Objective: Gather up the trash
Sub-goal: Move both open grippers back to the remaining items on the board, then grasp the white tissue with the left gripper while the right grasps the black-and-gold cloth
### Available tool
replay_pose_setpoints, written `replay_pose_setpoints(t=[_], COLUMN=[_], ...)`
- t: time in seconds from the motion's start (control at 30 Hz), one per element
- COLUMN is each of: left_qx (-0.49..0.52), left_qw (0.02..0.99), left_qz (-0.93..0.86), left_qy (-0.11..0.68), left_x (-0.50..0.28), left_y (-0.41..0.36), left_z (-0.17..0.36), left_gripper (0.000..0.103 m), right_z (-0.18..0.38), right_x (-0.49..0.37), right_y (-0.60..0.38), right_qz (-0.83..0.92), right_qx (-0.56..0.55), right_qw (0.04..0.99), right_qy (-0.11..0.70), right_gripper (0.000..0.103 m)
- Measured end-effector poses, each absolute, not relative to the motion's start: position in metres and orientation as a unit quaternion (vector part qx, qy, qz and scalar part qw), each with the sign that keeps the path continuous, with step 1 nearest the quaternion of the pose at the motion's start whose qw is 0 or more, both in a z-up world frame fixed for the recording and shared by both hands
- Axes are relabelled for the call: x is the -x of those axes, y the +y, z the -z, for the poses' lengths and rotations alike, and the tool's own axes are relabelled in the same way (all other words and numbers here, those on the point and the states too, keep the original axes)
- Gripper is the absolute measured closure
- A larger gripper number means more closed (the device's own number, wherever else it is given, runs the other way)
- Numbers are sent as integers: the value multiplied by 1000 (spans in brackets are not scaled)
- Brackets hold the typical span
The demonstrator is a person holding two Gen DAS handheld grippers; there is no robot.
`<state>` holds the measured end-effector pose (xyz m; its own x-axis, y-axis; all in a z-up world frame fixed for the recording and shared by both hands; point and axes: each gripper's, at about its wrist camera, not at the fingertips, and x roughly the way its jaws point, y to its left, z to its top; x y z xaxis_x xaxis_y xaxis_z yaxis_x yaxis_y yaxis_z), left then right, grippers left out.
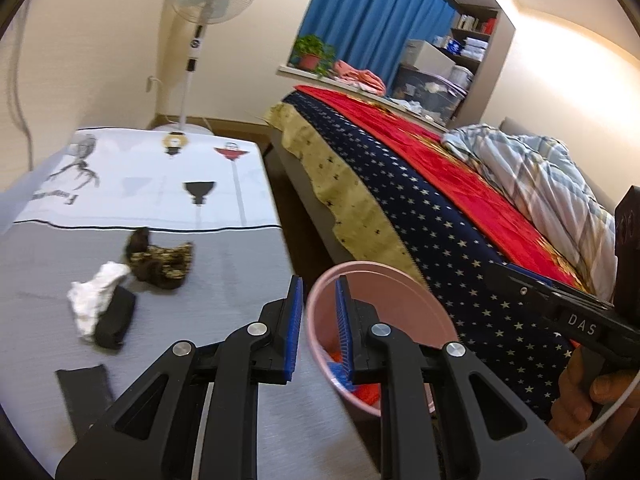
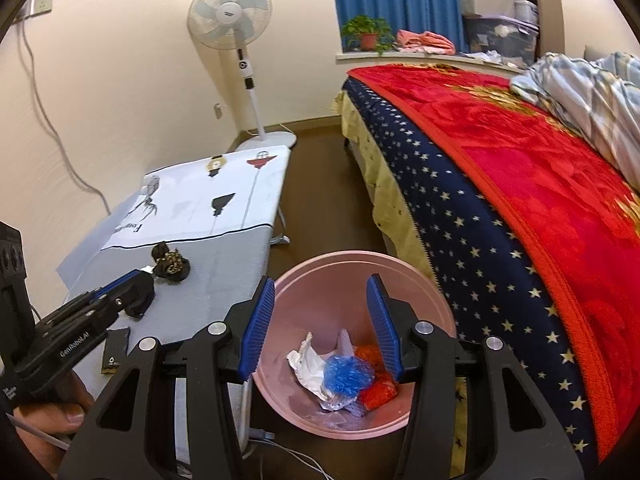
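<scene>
While both grippers are hanging near the pink bin (image 2: 352,280), the remaining trash is lying on the grey table (image 1: 224,288) at the left. Going left to right in the left wrist view: a flat black wrapper (image 1: 82,390) is lying nearest, then a white crumpled tissue (image 1: 96,296) touching a black pouch-like scrap (image 1: 116,318), its long axis running near-to-far, then a dark speckled wad (image 1: 160,260) farther off. The left gripper (image 1: 318,328) is standing only slightly parted with nothing between its pads, and all of this is lying to its left and ahead. The right gripper (image 2: 320,324) is standing spread and empty directly over the bin, which is already holding white, blue and orange scraps. Judgement: the left hand is nearer the table trash, so the next reach is probably falling to it, swinging leftward.
</scene>
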<state>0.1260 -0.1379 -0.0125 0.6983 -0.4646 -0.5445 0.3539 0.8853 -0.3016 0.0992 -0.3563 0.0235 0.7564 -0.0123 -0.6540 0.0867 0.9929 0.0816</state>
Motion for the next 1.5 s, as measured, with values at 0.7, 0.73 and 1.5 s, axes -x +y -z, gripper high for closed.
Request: replay_pose_setpoints(t=[0.7, 0.73, 1.5], left_qx=[116, 116, 122], left_qw=[937, 937, 917], left_qz=[56, 50, -6], left_qy=[325, 327, 380], left_x=[-134, -136, -187], left_y=[-10, -6, 14], left_z=[36, 38, 90], left_gripper=[86, 86, 62], right_z=[-2, 1, 77], right_x=[-157, -162, -244], right_y=[-238, -234, -195], right_qz=[-85, -88, -122], right_qx=[-27, -29, -43], right_qw=[939, 937, 904], right_qy=[333, 338, 408], right_gripper=[69, 69, 65])
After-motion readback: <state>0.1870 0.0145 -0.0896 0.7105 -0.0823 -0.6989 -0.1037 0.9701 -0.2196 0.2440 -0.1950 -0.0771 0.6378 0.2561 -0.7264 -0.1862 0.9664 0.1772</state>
